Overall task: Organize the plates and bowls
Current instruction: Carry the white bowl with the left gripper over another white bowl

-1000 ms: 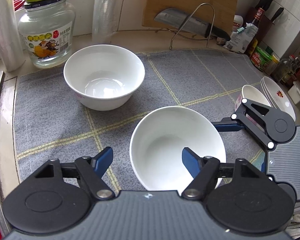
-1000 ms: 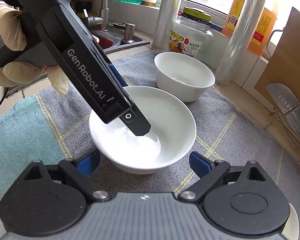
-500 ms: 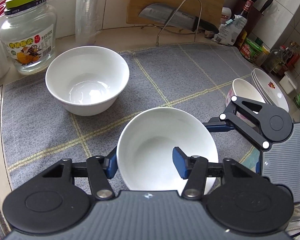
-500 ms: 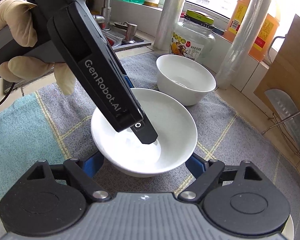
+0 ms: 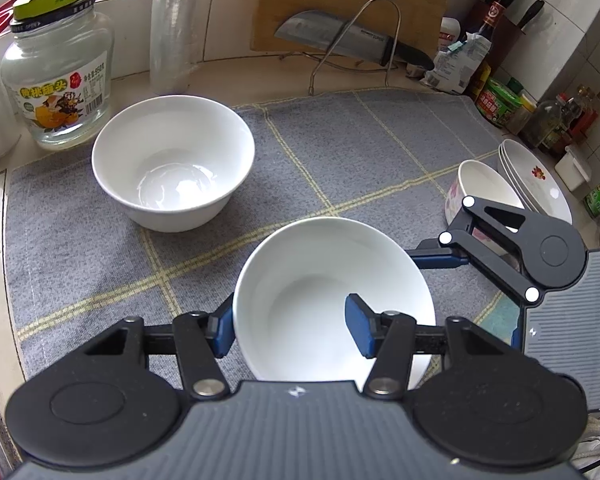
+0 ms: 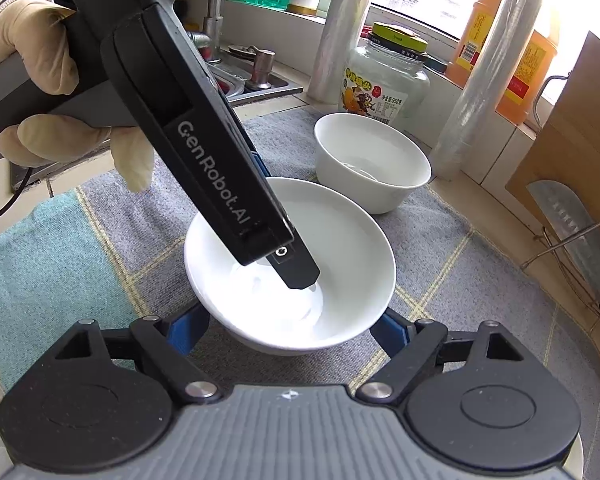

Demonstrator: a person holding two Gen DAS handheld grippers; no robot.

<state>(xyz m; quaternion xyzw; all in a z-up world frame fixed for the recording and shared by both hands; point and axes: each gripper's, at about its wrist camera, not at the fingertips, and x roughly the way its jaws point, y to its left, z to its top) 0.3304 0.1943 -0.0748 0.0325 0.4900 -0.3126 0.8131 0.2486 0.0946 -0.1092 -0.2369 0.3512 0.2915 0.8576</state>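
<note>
Bowl [image 5: 332, 280] straddled by left gripper [image 5: 292, 326]; casing reads "GenRobot.AI".

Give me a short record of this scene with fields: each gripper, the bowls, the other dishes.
left gripper: open, one finger inside the near bowl, one outside its wall
right gripper: open, fingers either side of the same bowl
far bowl: upright on the mat, near the jar
dishes: stacked at the mat's right edge
</note>
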